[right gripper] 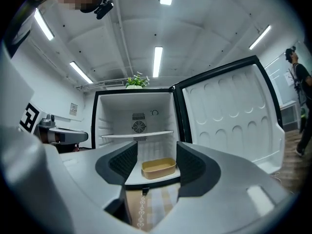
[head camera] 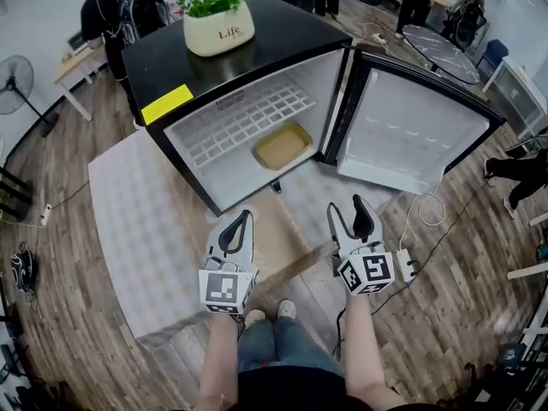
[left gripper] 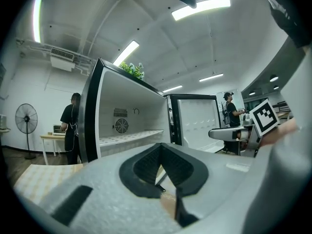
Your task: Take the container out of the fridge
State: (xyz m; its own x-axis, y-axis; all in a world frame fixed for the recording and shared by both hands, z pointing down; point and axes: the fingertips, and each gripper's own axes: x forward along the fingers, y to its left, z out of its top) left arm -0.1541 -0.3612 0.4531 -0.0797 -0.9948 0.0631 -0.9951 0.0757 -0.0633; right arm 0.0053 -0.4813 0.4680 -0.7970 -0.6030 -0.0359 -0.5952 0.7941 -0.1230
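A shallow tan container (head camera: 282, 145) lies on the bottom floor of the open black fridge (head camera: 157, 65), under a white wire shelf (head camera: 244, 120). Both grippers hang low in front of the fridge, well short of it. My left gripper (head camera: 242, 223) is shut with nothing in it; in the left gripper view its pads (left gripper: 146, 164) meet at the tips and the container is hidden. My right gripper (head camera: 348, 214) stands open and empty. In the right gripper view the container (right gripper: 158, 168) shows far off between the jaws of that gripper (right gripper: 157, 161).
The fridge door (head camera: 413, 131) is swung wide to the right. A potted plant (head camera: 220, 26) and a yellow note (head camera: 167, 104) sit on the fridge top. A checked mat (head camera: 137, 221) covers the floor. A cable and plug (head camera: 406, 264) lie right; people stand behind.
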